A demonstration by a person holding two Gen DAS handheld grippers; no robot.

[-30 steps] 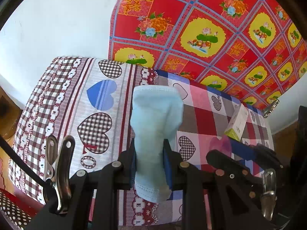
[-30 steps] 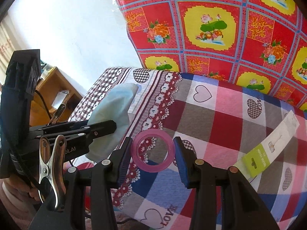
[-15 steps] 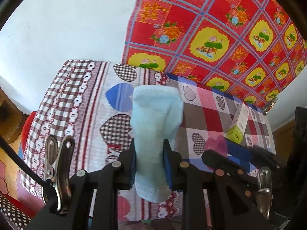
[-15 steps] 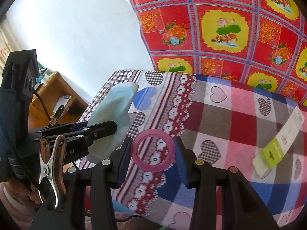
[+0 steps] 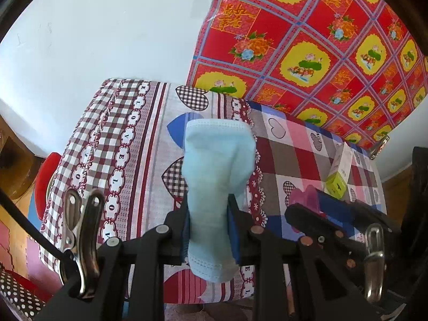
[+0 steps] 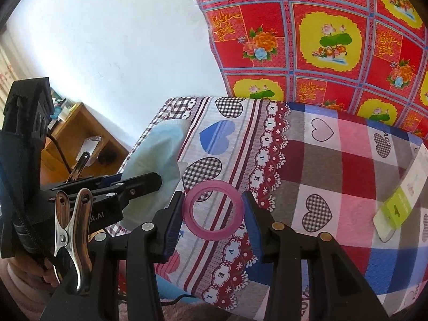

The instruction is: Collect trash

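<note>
Currently left gripper (image 5: 208, 224) is clamping a light blue face mask (image 5: 218, 176), mask sticking up between the pads and hanging out below them, lifted over the left edge of the table (image 5: 128, 144) with the heart-patterned checked cloth. Right gripper (image 6: 212, 211) is pinching a pink ring (image 6: 213, 210) by its outer rim, held in the air above the table's front left part. White and green box (image 6: 401, 200) is lying on the cloth near the right edge. Red floral sheet (image 6: 334, 40) is hanging behind the table.
</note>
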